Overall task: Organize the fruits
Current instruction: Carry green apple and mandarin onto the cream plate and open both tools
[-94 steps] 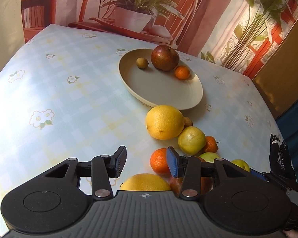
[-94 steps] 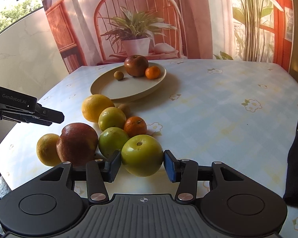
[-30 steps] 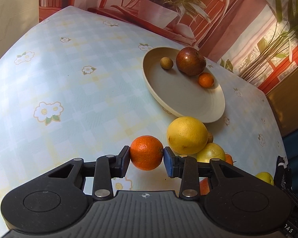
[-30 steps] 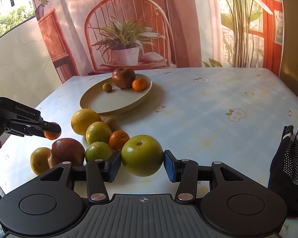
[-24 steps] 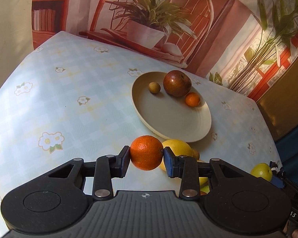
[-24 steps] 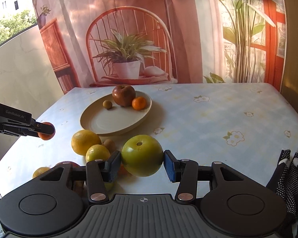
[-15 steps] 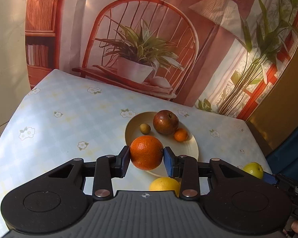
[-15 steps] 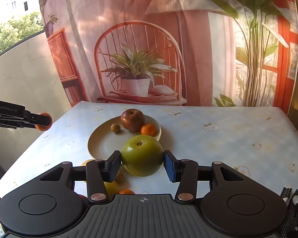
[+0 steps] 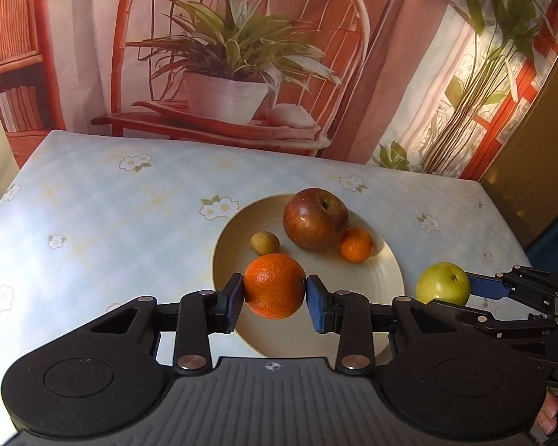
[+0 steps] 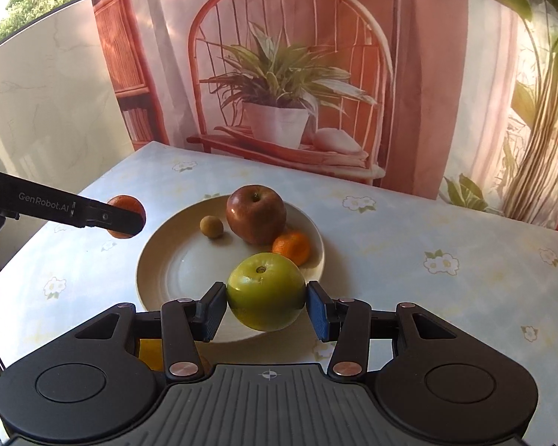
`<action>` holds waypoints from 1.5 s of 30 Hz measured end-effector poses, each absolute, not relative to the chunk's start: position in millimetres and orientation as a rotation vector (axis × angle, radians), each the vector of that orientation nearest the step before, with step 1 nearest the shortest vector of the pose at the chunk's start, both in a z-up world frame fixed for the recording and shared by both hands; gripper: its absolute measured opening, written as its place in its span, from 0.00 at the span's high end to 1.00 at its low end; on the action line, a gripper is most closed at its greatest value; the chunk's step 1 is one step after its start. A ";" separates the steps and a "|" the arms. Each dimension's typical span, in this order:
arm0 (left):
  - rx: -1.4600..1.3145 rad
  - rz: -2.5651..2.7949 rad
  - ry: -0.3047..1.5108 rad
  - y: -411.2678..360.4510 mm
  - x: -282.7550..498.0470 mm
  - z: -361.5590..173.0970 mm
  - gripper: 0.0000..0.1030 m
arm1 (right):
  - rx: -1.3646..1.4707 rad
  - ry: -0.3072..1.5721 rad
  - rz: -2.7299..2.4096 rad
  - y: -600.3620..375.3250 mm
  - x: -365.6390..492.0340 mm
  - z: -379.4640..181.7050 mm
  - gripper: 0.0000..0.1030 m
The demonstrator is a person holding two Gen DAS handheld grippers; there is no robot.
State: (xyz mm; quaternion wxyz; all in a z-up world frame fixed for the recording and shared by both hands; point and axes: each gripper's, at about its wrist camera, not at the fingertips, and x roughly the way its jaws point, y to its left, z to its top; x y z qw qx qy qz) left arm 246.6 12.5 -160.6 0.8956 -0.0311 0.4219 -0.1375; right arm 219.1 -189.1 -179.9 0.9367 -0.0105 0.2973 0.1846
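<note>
My left gripper (image 9: 275, 301) is shut on an orange (image 9: 274, 285) and holds it in the air over the near left part of the cream plate (image 9: 388, 278). My right gripper (image 10: 266, 310) is shut on a green apple (image 10: 266, 290), above the plate's near right edge (image 10: 156, 264). On the plate lie a red apple (image 9: 315, 218), a small tangerine (image 9: 356, 245) and a small brown-green fruit (image 9: 265, 242). The right gripper with its apple (image 9: 443, 283) shows at the right of the left wrist view. The left gripper with its orange (image 10: 124, 204) shows at the left of the right wrist view.
The table (image 9: 104, 215) has a pale blue checked cloth with flowers. A printed backdrop of a chair and potted plant (image 10: 279, 111) hangs behind the far edge. A bit of yellow fruit (image 10: 150, 353) shows under the right gripper's body.
Both grippers have lifted their fruit off the table and carried it forward over the plate. The pile of loose fruit has dropped out of sight below them.
</note>
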 end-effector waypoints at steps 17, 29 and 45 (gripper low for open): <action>-0.026 -0.296 0.950 2.7 308.0 -217.2 0.63 | -0.023 0.724 0.399 -174.9 293.4 -215.6 0.58; 0.012 -0.281 0.891 -7.3 320.2 -220.9 0.63 | -0.054 0.681 0.383 -171.4 296.8 -218.0 0.58; 0.007 -0.269 0.859 0.4 302.0 -201.7 0.51 | 0.007 0.637 0.350 -182.3 281.9 -200.9 0.56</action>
